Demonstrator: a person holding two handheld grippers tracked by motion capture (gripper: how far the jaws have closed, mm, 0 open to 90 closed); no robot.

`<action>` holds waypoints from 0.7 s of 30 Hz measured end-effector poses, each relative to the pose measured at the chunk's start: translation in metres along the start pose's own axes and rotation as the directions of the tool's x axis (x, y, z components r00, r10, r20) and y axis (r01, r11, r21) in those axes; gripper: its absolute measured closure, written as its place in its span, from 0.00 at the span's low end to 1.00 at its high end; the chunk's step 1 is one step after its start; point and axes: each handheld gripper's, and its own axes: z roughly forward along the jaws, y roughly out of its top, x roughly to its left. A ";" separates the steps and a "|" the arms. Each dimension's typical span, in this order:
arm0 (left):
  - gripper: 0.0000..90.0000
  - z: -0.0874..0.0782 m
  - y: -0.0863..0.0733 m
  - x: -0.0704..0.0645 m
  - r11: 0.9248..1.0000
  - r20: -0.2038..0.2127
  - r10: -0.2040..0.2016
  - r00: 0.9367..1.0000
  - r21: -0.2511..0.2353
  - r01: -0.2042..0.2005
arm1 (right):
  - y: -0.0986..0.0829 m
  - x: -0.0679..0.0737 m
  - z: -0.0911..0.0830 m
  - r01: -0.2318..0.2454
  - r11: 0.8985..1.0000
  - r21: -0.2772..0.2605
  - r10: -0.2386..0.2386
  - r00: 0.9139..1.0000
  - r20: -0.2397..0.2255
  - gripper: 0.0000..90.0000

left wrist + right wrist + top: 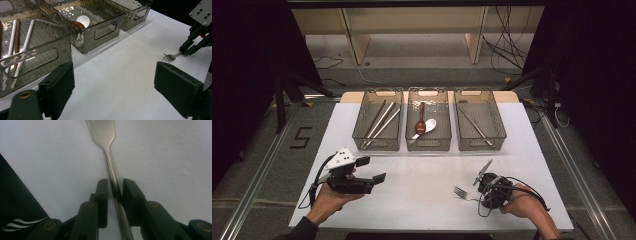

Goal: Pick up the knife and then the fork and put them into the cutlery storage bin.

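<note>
A white desk [422, 200] stood on a grey floor [257, 165] in a dark room, with a pale shelf frame [412, 22] and loose cables [507, 45] at twelve o'clock beyond it. A black "5" [301, 137] was marked on the floor at nine o'clock. Three clear bins sat side by side along the far half of the desk: the left bin [378, 120] held chopsticks [379, 122], the middle bin [428, 120] a brown spoon [421, 124] and a white spoon [426, 127], the right bin [479, 120] a single long utensil [474, 125].

At seven o'clock the left hand [329, 200] held the left gripper [372, 170] level above the desk, pointing toward three o'clock, its jaws wide apart and empty. At five o'clock the right hand [524, 205] held the right gripper [479, 192] low, pointing toward nine o'clock. Its jaws flanked the handle of the fork [462, 192], which lay flat on the desk, tines toward nine o'clock. In the right gripper view a narrow gap showed on the left side of the handle; I cannot tell whether the grip was firm.
</note>
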 end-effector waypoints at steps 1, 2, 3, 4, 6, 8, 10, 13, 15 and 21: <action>0.18 0.000 0.000 0.000 1.000 0.000 0.000 1.000 0.001 0.000 | 0.000 0.000 0.001 0.003 1.000 0.001 -0.003 1.000 0.005 0.85; 0.18 0.000 0.000 0.000 1.000 0.000 0.000 1.000 0.002 0.000 | 0.000 0.000 0.001 0.004 1.000 0.001 -0.004 1.000 0.005 0.86; 0.18 0.000 0.000 0.000 1.000 0.001 0.000 1.000 0.003 0.000 | 0.000 0.000 0.000 0.008 1.000 0.007 -0.008 1.000 0.006 0.87; 0.18 0.001 0.000 0.000 1.000 0.002 0.000 1.000 0.003 0.000 | 0.000 0.000 0.001 0.010 1.000 0.007 -0.010 1.000 0.006 0.88; 0.18 0.001 0.000 0.000 1.000 0.002 0.001 1.000 0.002 -0.001 | 0.000 0.000 0.001 0.016 1.000 0.009 -0.016 1.000 0.005 0.88; 0.18 0.001 0.000 0.000 1.000 0.002 0.001 1.000 0.005 -0.001 | 0.001 0.001 0.001 0.022 1.000 0.012 -0.022 1.000 0.008 0.89; 0.18 0.001 0.000 0.000 1.000 0.001 0.000 1.000 0.004 0.000 | 0.002 0.002 0.001 0.036 0.999 0.016 -0.036 0.999 0.008 0.90; 0.18 0.001 0.000 -0.001 1.000 0.001 0.002 1.000 0.004 -0.002 | 0.002 0.003 0.001 0.053 0.998 0.021 -0.053 0.999 0.012 0.93; 0.18 0.001 0.000 -0.001 1.000 0.001 0.003 1.000 0.005 -0.003 | 0.002 0.003 0.001 0.063 0.998 0.022 -0.063 0.998 0.012 0.93; 0.18 0.001 0.000 0.000 1.000 0.000 0.000 1.000 0.004 0.000 | 0.002 0.003 0.001 0.092 0.996 0.016 -0.093 0.996 0.013 0.94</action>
